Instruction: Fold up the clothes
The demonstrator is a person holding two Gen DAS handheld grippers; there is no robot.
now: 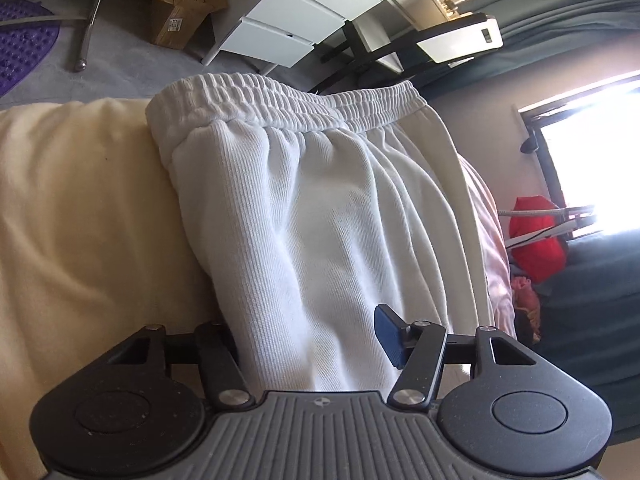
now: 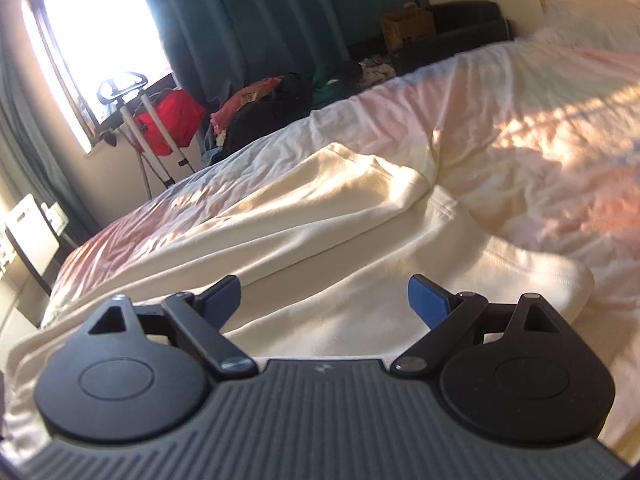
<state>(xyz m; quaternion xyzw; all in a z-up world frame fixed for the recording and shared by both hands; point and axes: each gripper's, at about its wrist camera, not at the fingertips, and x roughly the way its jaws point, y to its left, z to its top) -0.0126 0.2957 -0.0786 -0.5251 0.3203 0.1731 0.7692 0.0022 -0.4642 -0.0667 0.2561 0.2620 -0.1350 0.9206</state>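
White ribbed shorts (image 1: 320, 208) with a gathered elastic waistband (image 1: 280, 100) lie on a cream blanket (image 1: 80, 200). My left gripper (image 1: 308, 332) straddles their near end. The cloth runs between its jaws and covers the left finger. The blue right pad (image 1: 390, 336) rests against the fabric, which looks loose, not pinched. In the right wrist view, my right gripper (image 2: 324, 300) hangs open just above a cream garment (image 2: 340, 216) spread on the bed, with nothing between its blue pads (image 2: 430, 304).
The bed sheet (image 2: 520, 120) is pale pink and sunlit. Beyond the bed are a white drawer unit (image 1: 304, 16), cardboard boxes (image 1: 184, 4), a red bag (image 2: 172, 120) on a stand, a heap of clothes (image 2: 280, 100) and a bright window (image 2: 100, 32).
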